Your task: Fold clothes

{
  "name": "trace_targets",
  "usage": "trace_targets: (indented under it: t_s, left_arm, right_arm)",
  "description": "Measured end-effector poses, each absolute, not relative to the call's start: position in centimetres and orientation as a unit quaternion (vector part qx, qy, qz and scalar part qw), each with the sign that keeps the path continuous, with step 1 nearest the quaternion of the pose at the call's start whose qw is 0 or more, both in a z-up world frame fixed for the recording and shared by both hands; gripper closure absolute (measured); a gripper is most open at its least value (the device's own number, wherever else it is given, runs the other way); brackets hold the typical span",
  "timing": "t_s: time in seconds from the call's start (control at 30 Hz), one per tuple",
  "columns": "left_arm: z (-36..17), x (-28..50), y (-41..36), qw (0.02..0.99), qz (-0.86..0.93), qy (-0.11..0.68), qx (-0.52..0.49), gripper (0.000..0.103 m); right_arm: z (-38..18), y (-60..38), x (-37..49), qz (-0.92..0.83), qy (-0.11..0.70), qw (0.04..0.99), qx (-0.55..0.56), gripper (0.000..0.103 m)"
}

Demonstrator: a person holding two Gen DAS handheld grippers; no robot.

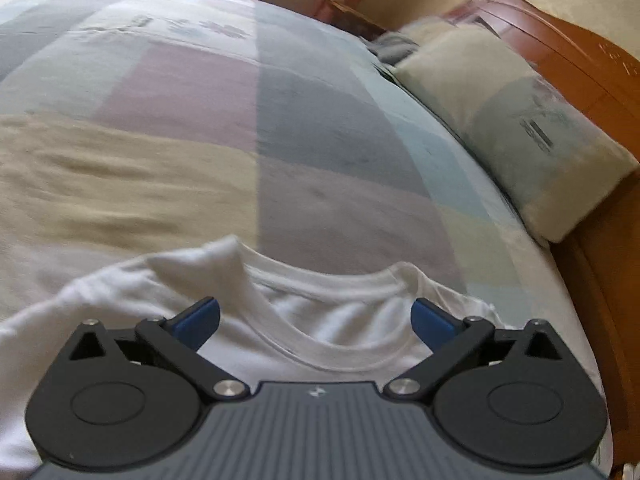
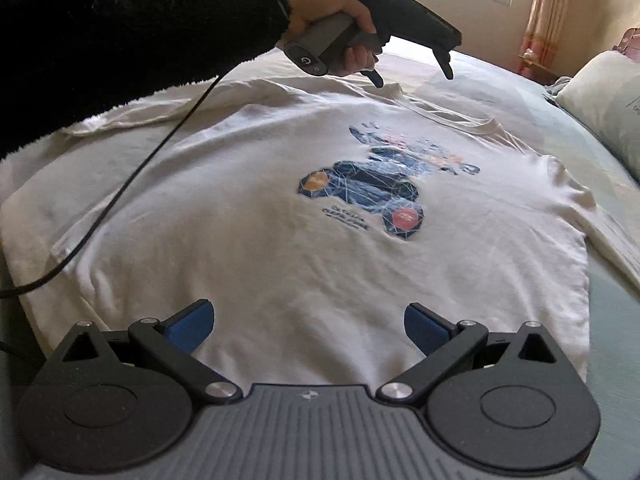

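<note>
Right gripper: jaws spread wide over the shirt's near hem, nothing between the blue pads.
Left gripper: jaws wide apart above the collar, gripping nothing.
White T-shirt: laid flat on the bed, print facing up, collar at the far end.
Collar: one side looks folded up, though blur makes that uncertain.
Bedspread: pastel patches beyond the shirt.
Pillow: against the wooden headboard.
</note>
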State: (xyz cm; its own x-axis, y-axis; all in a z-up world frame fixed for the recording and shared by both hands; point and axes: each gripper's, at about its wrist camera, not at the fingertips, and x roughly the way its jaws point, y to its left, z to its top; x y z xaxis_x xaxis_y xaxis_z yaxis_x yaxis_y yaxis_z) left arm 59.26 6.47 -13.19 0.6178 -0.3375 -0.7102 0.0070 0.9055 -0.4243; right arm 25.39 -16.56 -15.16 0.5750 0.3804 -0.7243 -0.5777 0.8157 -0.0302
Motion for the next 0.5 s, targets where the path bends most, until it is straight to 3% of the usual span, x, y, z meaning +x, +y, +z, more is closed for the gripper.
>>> trace_targets:
  t_s: [0.27, 0.5]
  left_arm:
    - [-15.7, 62.4, 6.8, 0.893, -0.047, 0.409, -0.185, 0.003]
    - [-13.4, 61.0, 6.3, 0.894, -0.042, 0.417, -0.159, 0.003]
  right_arm:
    - [-15.9, -17.3, 26.2, 0.28, 0.388, 0.87, -0.121, 0.0]
    - [-15.7, -17.6, 26.5, 0.274, 0.386, 0.873, -0.118, 0.0]
